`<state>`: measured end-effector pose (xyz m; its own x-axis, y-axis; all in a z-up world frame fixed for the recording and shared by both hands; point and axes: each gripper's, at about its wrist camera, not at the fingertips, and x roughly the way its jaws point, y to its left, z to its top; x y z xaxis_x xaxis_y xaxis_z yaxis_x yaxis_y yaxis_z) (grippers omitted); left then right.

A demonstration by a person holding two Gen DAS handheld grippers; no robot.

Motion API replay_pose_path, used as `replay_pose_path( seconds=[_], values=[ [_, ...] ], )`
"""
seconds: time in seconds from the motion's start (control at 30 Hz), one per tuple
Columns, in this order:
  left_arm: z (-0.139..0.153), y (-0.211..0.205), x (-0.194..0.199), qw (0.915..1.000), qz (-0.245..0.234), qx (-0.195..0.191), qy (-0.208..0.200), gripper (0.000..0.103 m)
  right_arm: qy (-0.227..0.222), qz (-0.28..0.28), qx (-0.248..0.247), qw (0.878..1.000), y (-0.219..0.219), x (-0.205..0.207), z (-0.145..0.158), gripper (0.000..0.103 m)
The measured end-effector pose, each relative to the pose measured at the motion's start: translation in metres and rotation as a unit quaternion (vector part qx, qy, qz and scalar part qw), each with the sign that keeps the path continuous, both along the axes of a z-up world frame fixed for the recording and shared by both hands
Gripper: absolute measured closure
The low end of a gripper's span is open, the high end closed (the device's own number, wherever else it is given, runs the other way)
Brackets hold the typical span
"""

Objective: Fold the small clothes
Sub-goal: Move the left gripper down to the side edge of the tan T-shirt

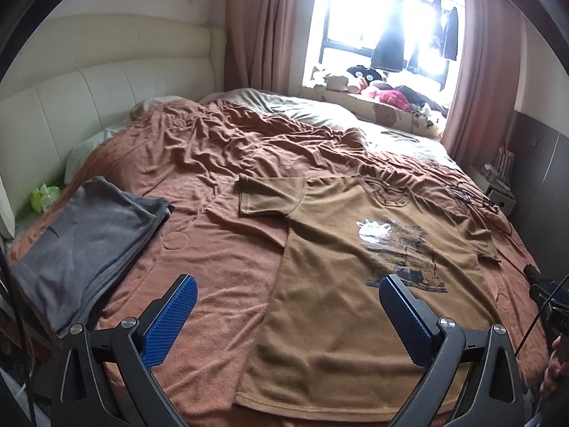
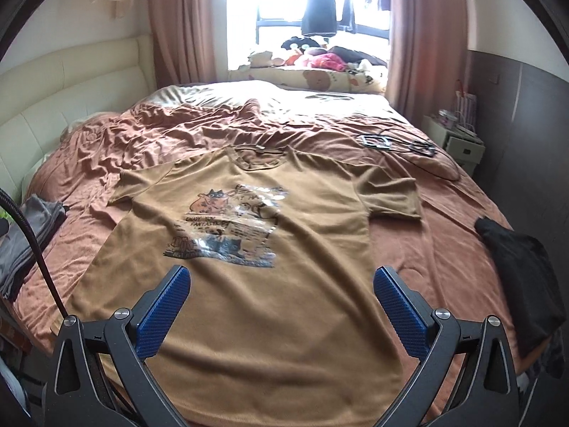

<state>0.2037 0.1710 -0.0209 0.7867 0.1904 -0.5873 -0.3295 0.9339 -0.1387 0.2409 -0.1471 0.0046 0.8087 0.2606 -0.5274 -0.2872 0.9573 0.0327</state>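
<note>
I have the left claw (image 1: 288, 320) spread wide and empty, poised above the near hem of the tan T-shirt (image 1: 341, 284), over its left edge. My right claw (image 2: 282, 306) is just as wide, gripping nothing, held over the T-shirt's lower middle below the cat print (image 2: 227, 227). The T-shirt lies flat, face up, sleeves out, on the rust-brown blanket (image 2: 444, 249). Left of the T-shirt sits a folded grey garment (image 1: 85, 245); right of it, a black garment (image 2: 522, 277) at the bed's edge.
</note>
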Motion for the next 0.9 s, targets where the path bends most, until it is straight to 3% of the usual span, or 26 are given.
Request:
replay_pose_path(
  seconds=[0.47,0.67,0.9],
  values=[
    [-0.020,0.074,0.068,0.9985,0.040,-0.018,0.032,0.002,0.013,0.052,-0.012,0.999,0.058,0.096,-0.004,0.000],
    [-0.034,0.099,0.107,0.9976,0.033,-0.026,0.055,0.011,0.027,0.081,-0.011,0.996,0.084,0.138,-0.010,0.000],
    [-0.040,0.137,0.154,0.9966,0.025,-0.029,0.073,0.013,0.046,0.110,0.009,0.993,0.108,0.189,-0.015,0.000]
  ],
)
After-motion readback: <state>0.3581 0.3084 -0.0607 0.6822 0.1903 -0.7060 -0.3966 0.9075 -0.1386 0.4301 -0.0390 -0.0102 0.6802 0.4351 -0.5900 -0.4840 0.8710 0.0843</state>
